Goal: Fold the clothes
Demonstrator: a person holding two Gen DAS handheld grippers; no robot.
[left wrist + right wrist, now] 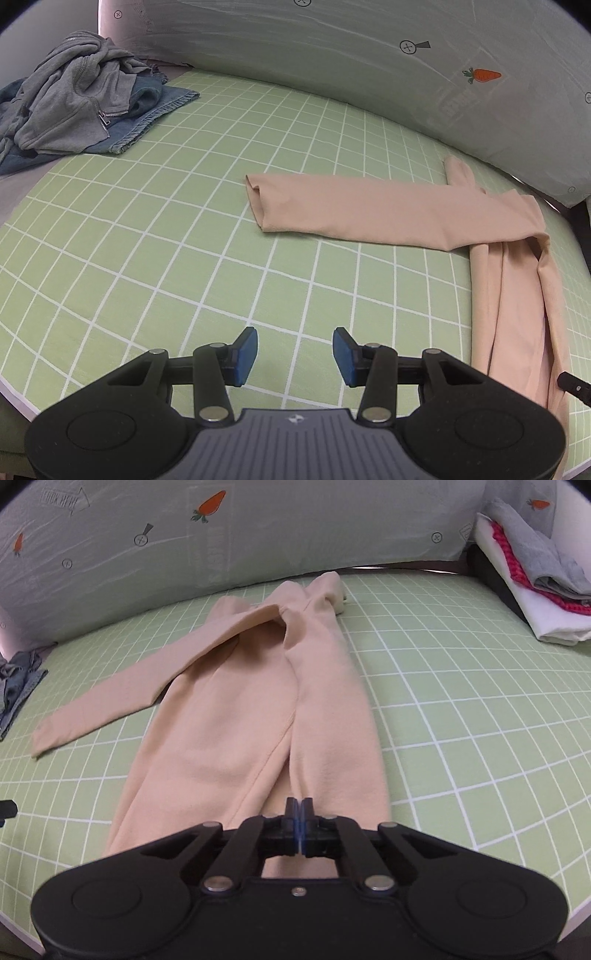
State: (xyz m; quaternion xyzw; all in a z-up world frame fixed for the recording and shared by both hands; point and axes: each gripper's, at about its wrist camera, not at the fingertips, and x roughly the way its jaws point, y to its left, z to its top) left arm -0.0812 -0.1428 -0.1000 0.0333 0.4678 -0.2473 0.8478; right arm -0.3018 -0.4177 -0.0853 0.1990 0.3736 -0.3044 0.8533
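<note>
peach garment laid out on a green grid sheet, one gripper released, one clenched

the left gripper (294, 354) was held with its jaws spread apart and nothing between them, above bare green checked sheet (184, 229). the right gripper (299, 825) was seen with its jaws pressed together at the near hem of the peach garment (258, 716); whether cloth was pinched between the blue pads could not be told. the garment was stretched lengthwise away from the right gripper, its sides folded inward to meet along a centre seam, with one sleeve (354, 210) left extended flat across the sheet toward the left. a grey zip hoodie (74, 96) was piled on denim (155, 107) at the far left corner. folded clothes (535, 579) were stacked at the far right edge. a pale carrot-print cushion (295, 528) was set along the back.
</note>
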